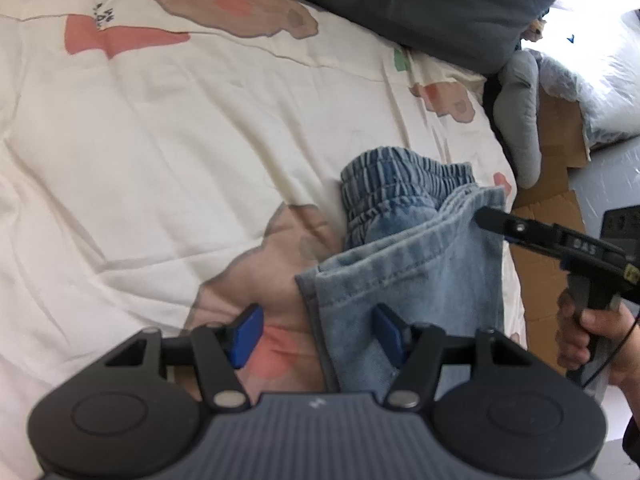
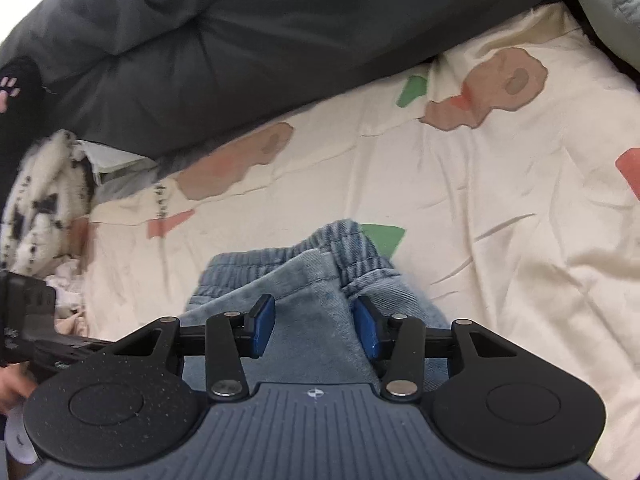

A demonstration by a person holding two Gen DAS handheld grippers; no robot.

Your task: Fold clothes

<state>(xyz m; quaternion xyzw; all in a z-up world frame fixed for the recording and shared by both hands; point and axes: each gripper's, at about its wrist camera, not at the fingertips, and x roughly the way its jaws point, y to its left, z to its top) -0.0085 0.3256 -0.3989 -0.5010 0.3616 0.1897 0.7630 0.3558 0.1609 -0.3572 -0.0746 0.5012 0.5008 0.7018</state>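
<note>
One pair of jeans, two grippers

We count one folded pair of jeans (image 1: pixel 404 276) on one patterned bedsheet (image 1: pixel 160 140), one dark grey duvet (image 2: pixel 240 40), one spotted fluffy item (image 2: pixel 44 200), and two grippers: left (image 1: pixel 318 330), right (image 2: pixel 316 326).

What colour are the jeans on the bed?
Light blue denim jeans, elastic waistband slightly darker; clearest in the left wrist view.

A home bedroom: printed cream bedsheet (image 1: pixel 160 140) and dark duvet (image 2: pixel 240 40).

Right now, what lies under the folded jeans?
The jeans rest on a cream patterned bedsheet, which shows all around them. The jeans cover whatever part of the sheet's print lies directly beneath them.
</note>
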